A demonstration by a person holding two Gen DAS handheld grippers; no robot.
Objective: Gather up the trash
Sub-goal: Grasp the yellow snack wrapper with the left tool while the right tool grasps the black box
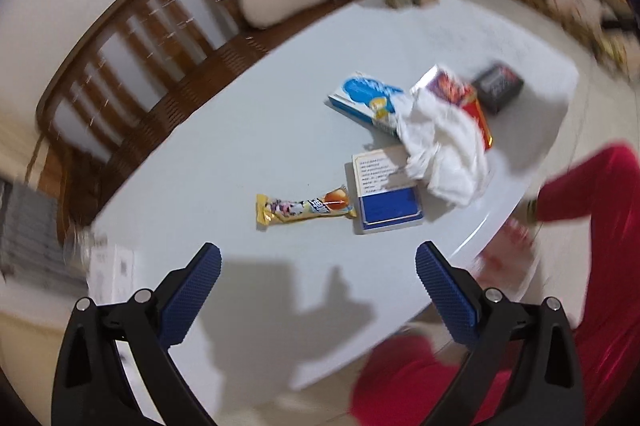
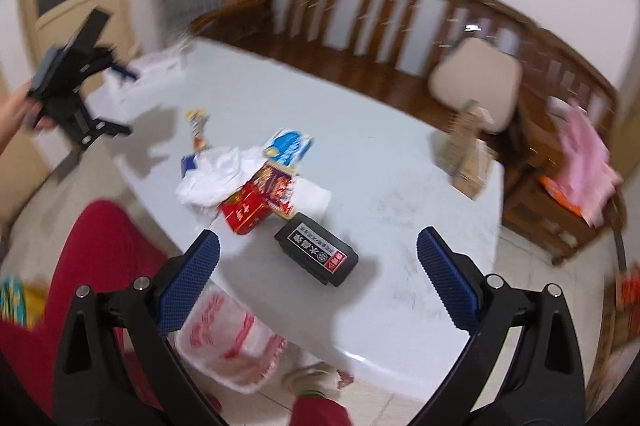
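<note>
Both our tools gape empty, left tool and right tool; only the right view shows the plastic bag below the table.

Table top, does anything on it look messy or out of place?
Yes. A crumpled white tissue is heaped over the blue box and red packet, a jumbled pile, while the yellow snack wrapper lies apart.

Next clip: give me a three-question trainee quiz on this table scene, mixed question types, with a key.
1. True or false: the left gripper holds the yellow snack-bar wrapper.
2. What partly covers the beige-and-blue flat box?
   A. the crumpled white tissue
   B. a pillow
   C. a plate
3. Which item lies nearest the right gripper?

Key:
1. False; both grippers are open and empty.
2. A.
3. The black rectangular box with a red label.
</note>
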